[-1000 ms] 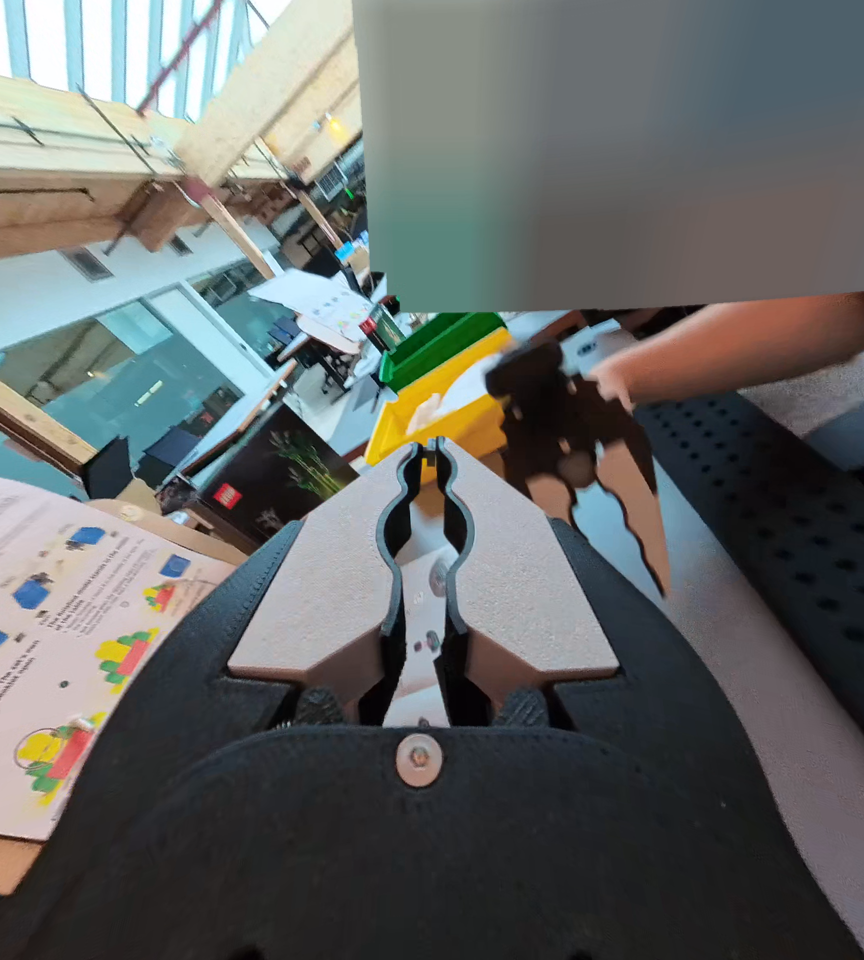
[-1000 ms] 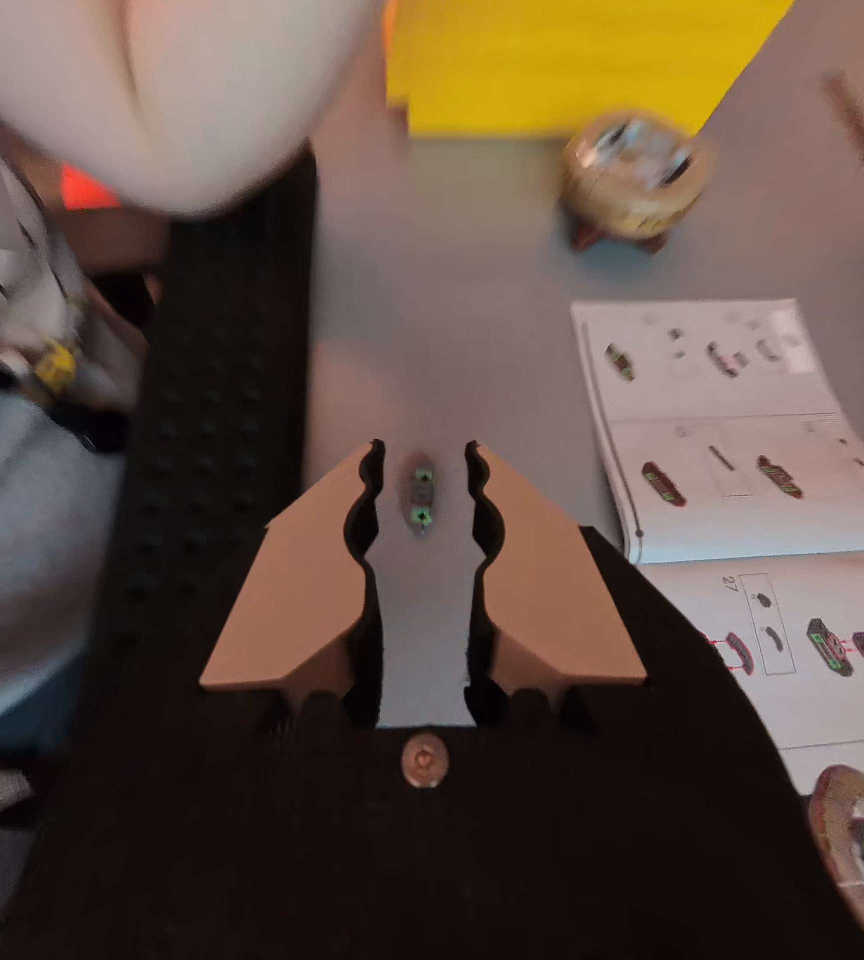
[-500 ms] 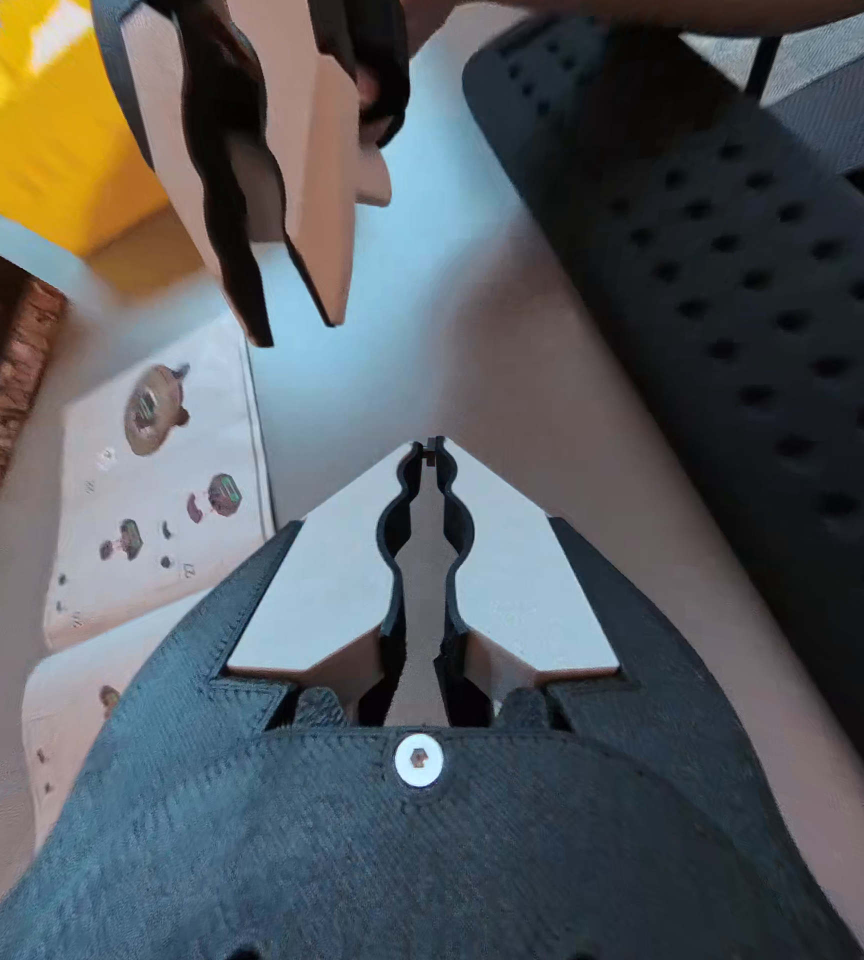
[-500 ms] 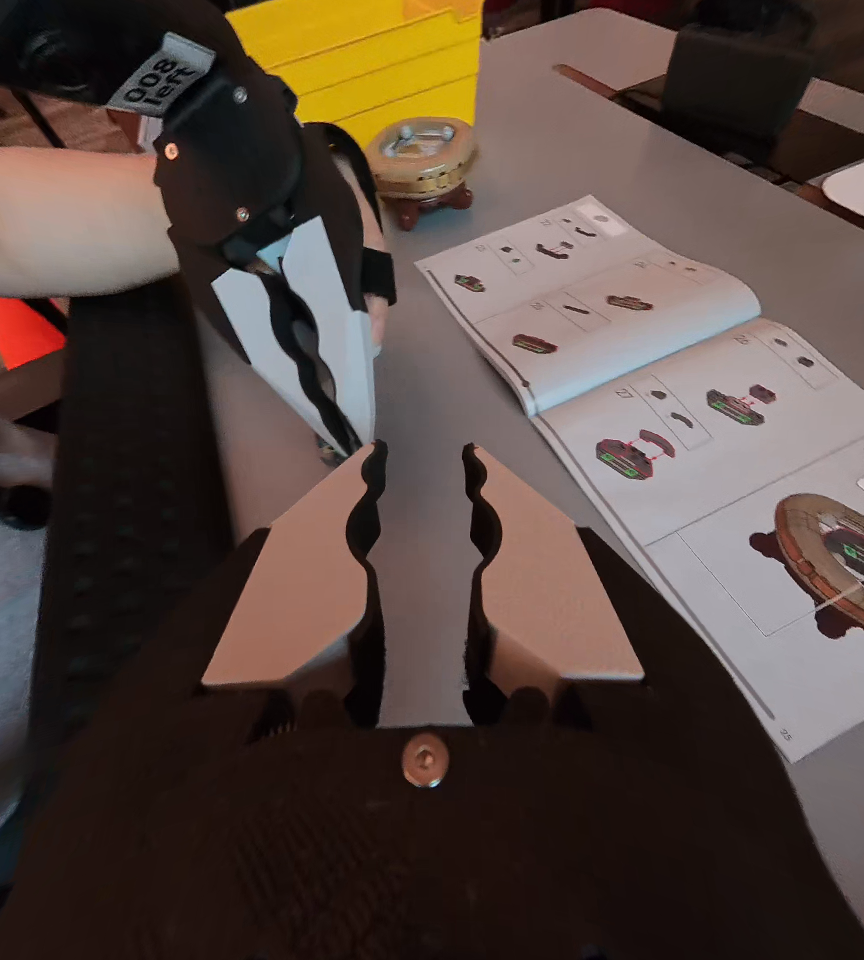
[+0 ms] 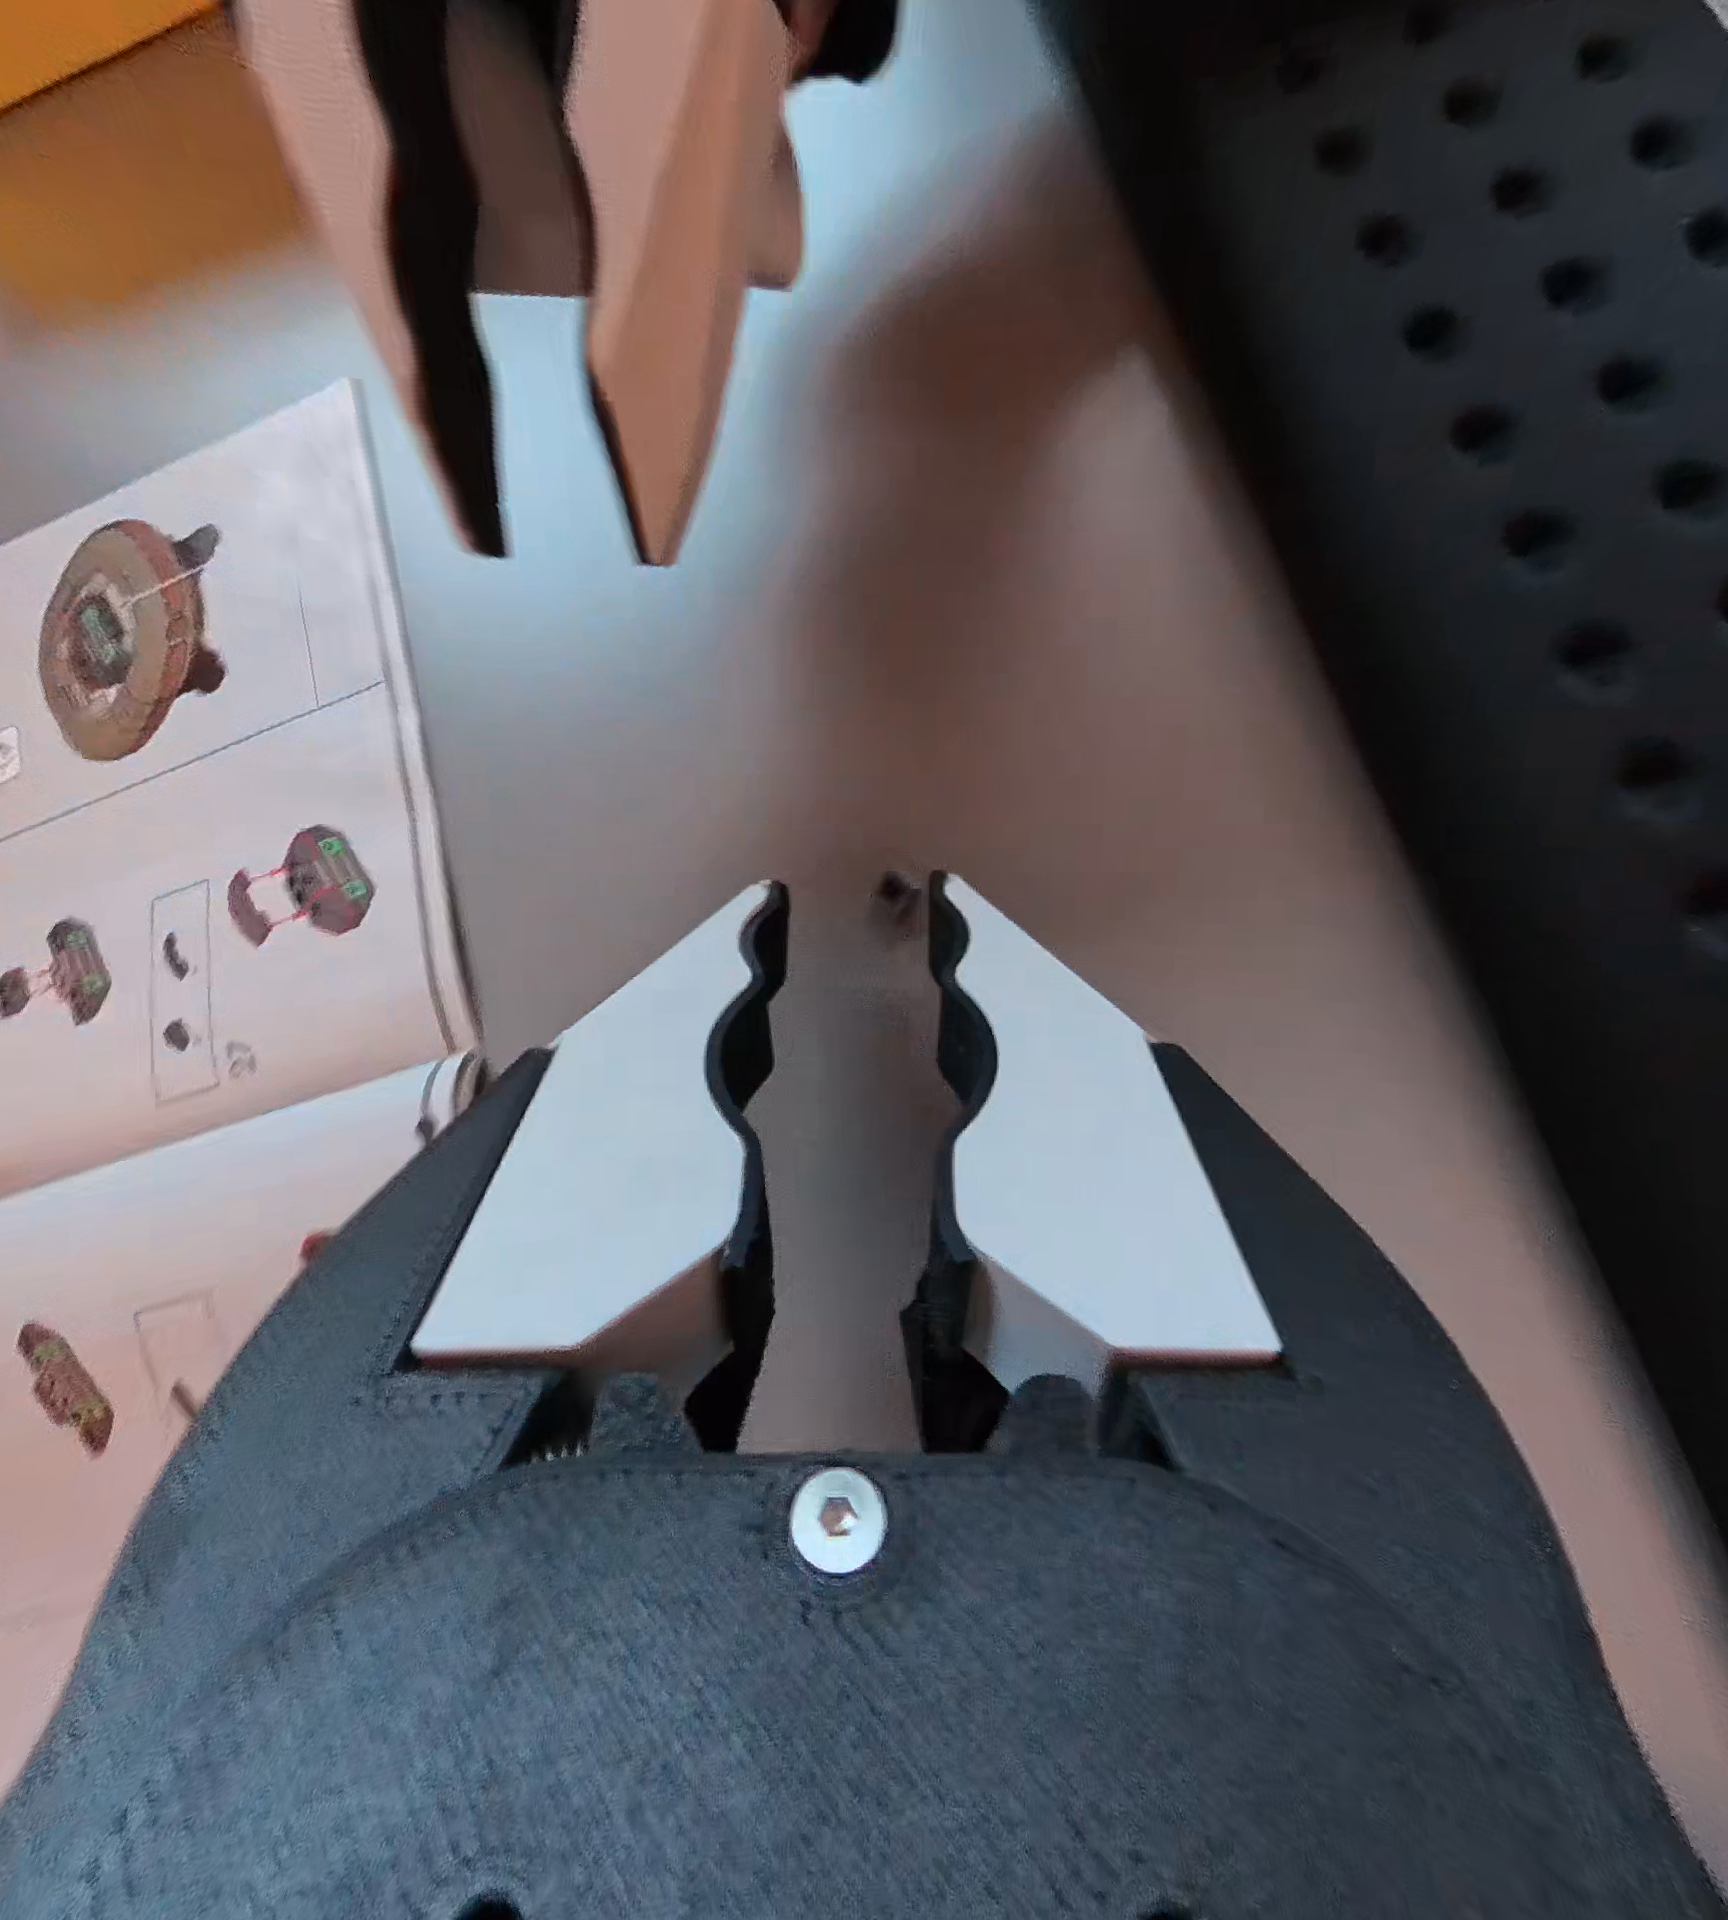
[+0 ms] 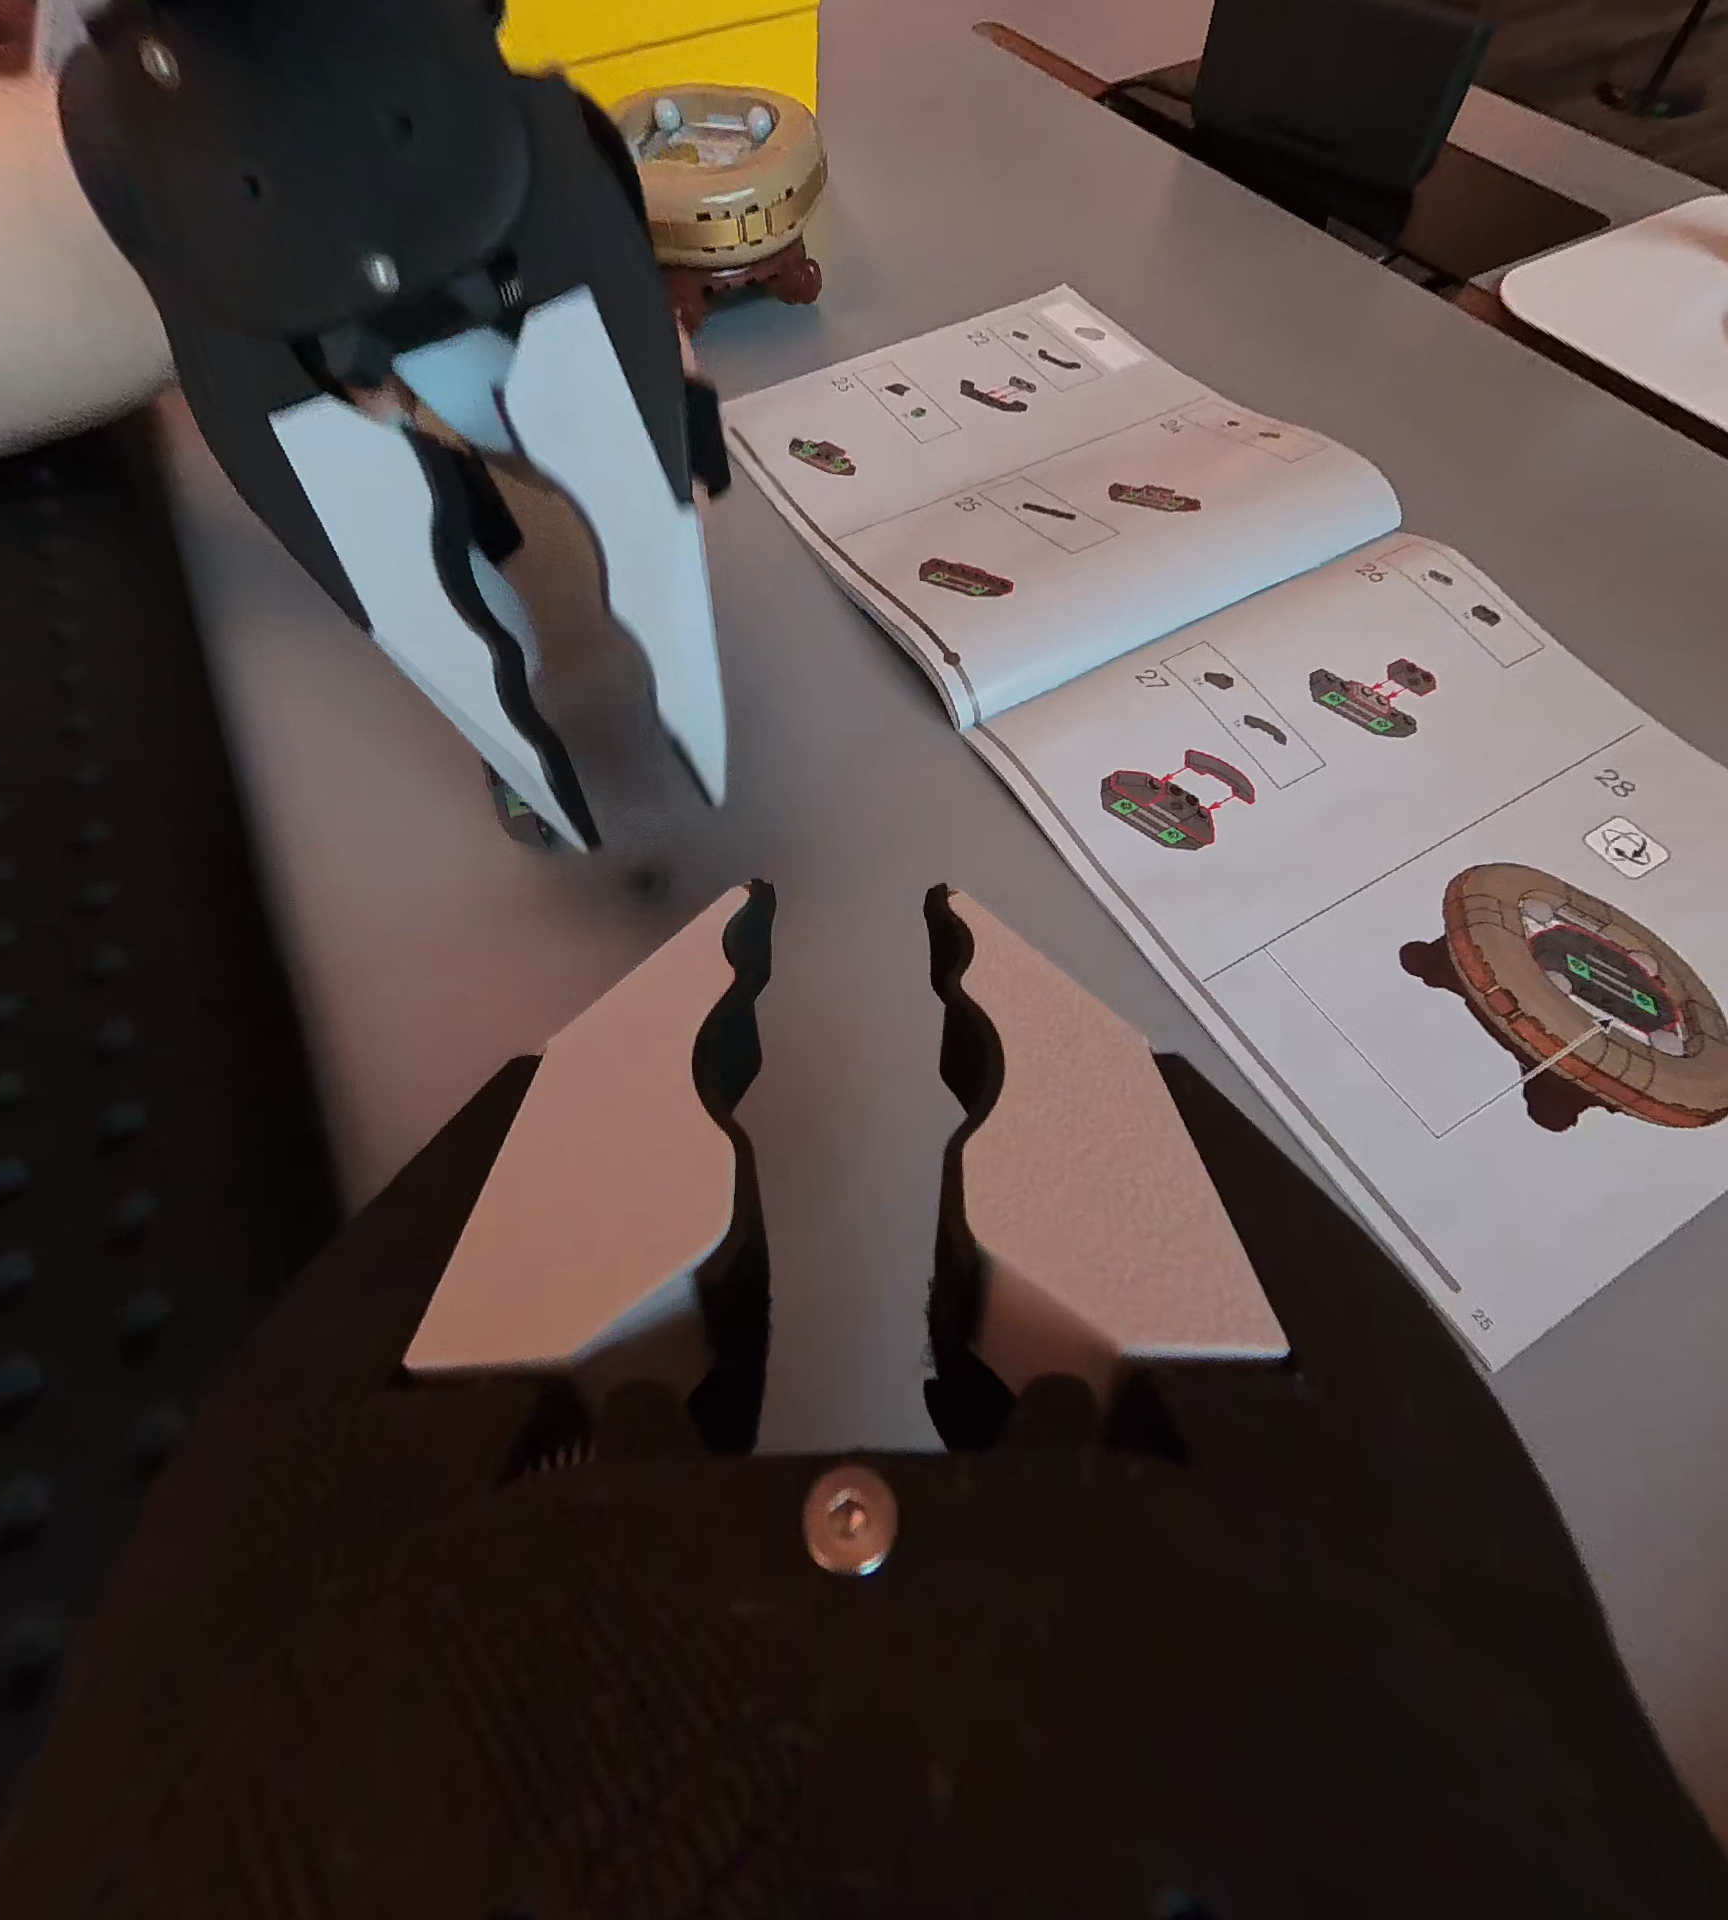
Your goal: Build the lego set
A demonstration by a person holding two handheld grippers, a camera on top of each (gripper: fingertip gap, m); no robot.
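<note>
Right wrist view: both the left hand-held gripper (image 6: 647, 821) and right hand-held gripper (image 6: 849, 899) parted, empty, above grey table (image 6: 943, 208).

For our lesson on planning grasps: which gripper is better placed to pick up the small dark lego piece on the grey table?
Left. The small dark lego piece lies at the open fingertips of the left gripper; the right gripper, also open, points at bare grey table.
</note>
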